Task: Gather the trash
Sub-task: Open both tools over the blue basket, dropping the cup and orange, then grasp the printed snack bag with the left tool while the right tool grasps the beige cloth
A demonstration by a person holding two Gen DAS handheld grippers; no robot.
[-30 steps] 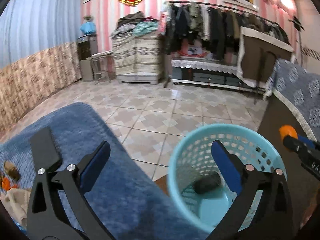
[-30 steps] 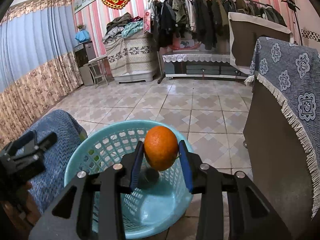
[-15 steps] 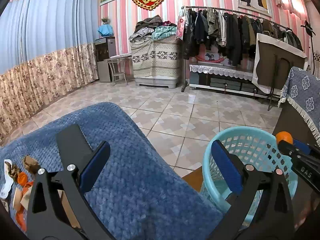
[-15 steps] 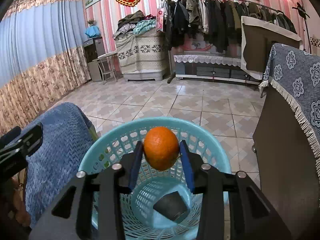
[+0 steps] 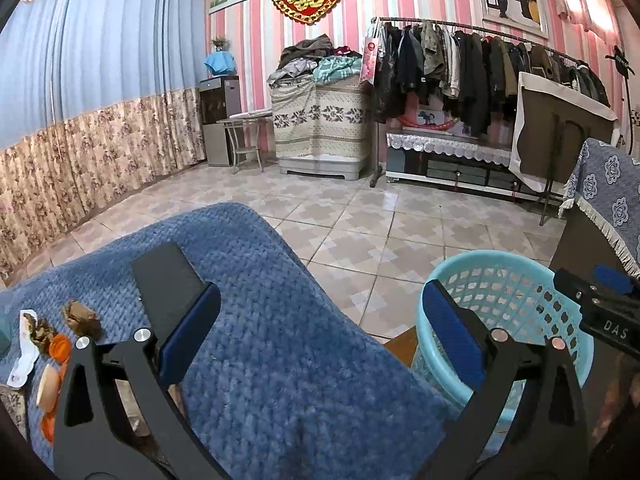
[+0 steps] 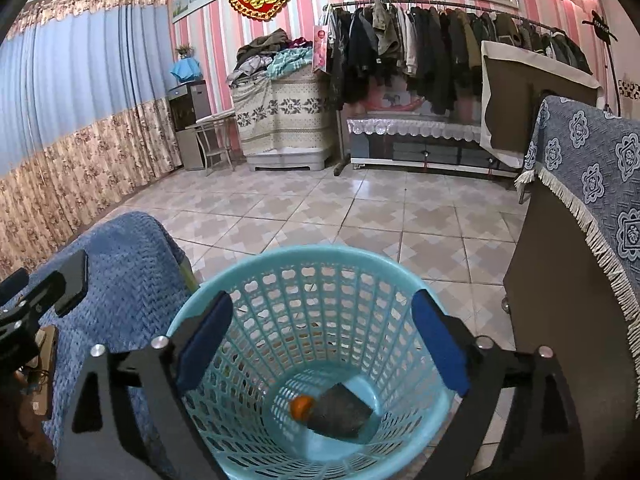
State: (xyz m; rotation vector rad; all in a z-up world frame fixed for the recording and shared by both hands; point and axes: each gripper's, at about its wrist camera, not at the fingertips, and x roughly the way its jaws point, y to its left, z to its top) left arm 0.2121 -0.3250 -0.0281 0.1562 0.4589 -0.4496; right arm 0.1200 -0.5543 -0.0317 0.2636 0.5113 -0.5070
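Note:
A light blue plastic basket (image 6: 304,264) stands on the floor; it also shows in the left wrist view (image 5: 516,304). An orange (image 6: 302,406) lies at its bottom beside a dark flat object (image 6: 340,410). My right gripper (image 6: 320,344) is open and empty over the basket mouth. My left gripper (image 5: 320,332) is open and empty above the blue blanket (image 5: 260,320). Scraps lie on the blanket at the left: brown bits (image 5: 82,316), orange peel (image 5: 60,346) and a white wrapper (image 5: 24,354). A black phone-like slab (image 5: 166,276) lies on the blanket.
A dark cabinet with a blue patterned cloth (image 6: 580,200) stands right of the basket. Tiled floor (image 6: 320,208) stretches to a clothes rack (image 6: 420,40) and a covered stack (image 6: 280,116) by the striped wall.
My right gripper has opened and the orange has dropped into the basket. My left gripper has swung left from the basket to over the blanket.

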